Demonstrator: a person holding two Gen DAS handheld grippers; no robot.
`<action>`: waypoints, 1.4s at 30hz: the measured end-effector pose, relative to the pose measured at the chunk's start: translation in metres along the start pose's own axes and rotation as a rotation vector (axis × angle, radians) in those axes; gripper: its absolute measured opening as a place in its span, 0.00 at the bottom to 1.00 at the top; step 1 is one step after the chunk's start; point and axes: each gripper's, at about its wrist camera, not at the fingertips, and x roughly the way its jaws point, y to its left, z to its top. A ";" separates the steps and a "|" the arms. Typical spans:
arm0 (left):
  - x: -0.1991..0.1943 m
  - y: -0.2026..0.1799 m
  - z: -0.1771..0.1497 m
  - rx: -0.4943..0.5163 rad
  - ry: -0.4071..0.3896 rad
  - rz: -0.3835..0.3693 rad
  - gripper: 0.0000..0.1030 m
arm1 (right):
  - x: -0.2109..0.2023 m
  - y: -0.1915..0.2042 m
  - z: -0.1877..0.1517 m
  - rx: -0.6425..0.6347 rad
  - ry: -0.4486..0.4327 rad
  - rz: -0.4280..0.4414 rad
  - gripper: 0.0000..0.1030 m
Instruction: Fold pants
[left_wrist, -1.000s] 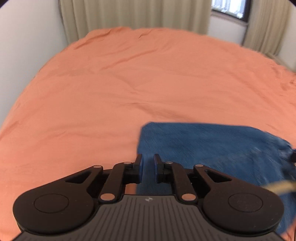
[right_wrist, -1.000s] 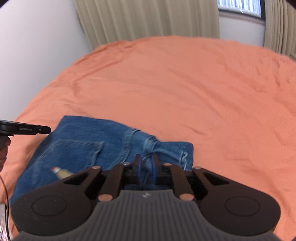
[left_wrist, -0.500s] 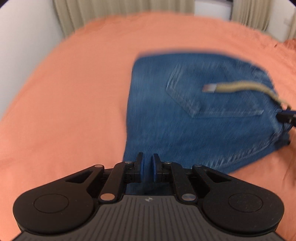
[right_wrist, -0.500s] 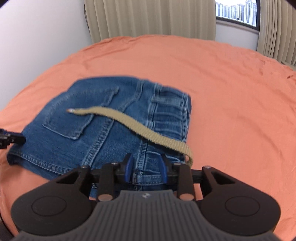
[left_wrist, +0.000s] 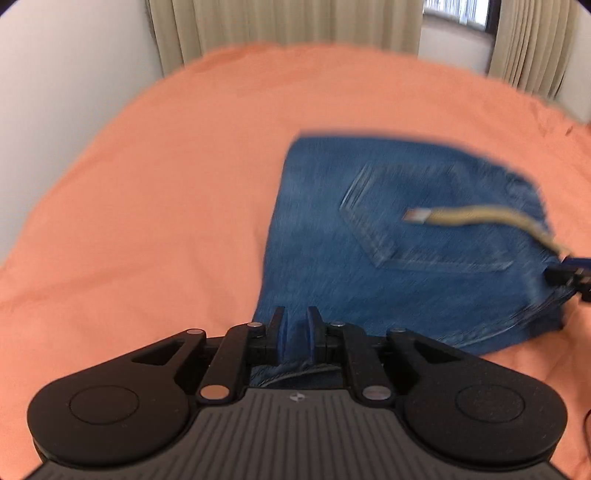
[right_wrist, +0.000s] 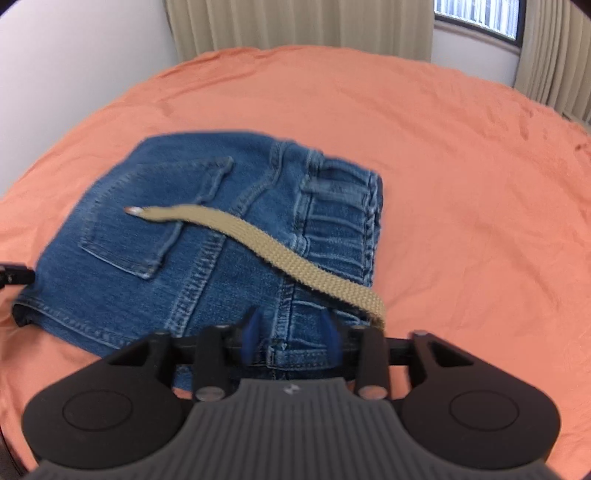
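Observation:
The folded blue jeans (left_wrist: 399, 251) lie flat on the orange bedsheet (left_wrist: 155, 206), back pocket up, with a tan belt (left_wrist: 476, 216) trailing over them. My left gripper (left_wrist: 295, 332) is at their near left corner with a narrow gap between its jaws; the denim lies in that gap. In the right wrist view the jeans (right_wrist: 207, 240) and belt (right_wrist: 266, 240) lie ahead. My right gripper (right_wrist: 291, 334) is open over the near waistband edge, the denim lying loose between the jaws. The right gripper's tip (left_wrist: 565, 273) shows at the jeans' right edge.
The bedsheet (right_wrist: 461, 184) spreads wide around the jeans. A white wall (left_wrist: 55, 92) runs along the left. Beige curtains (left_wrist: 295, 22) and a window (right_wrist: 480, 14) stand behind the bed.
The jeans have been brought down from hanging and laid folded on the bed. My right gripper has opened and released the waistband. The left gripper's jaws have eased slightly apart.

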 end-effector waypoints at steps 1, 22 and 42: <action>-0.013 -0.005 0.004 0.009 -0.028 0.000 0.17 | -0.010 0.002 0.003 0.000 -0.012 0.009 0.53; -0.338 -0.016 0.051 0.021 -0.369 -0.053 0.53 | -0.272 0.067 -0.003 -0.088 -0.460 0.012 0.79; -0.196 -0.078 -0.068 -0.005 -0.231 -0.035 0.73 | -0.211 0.095 -0.122 0.016 -0.316 -0.026 0.79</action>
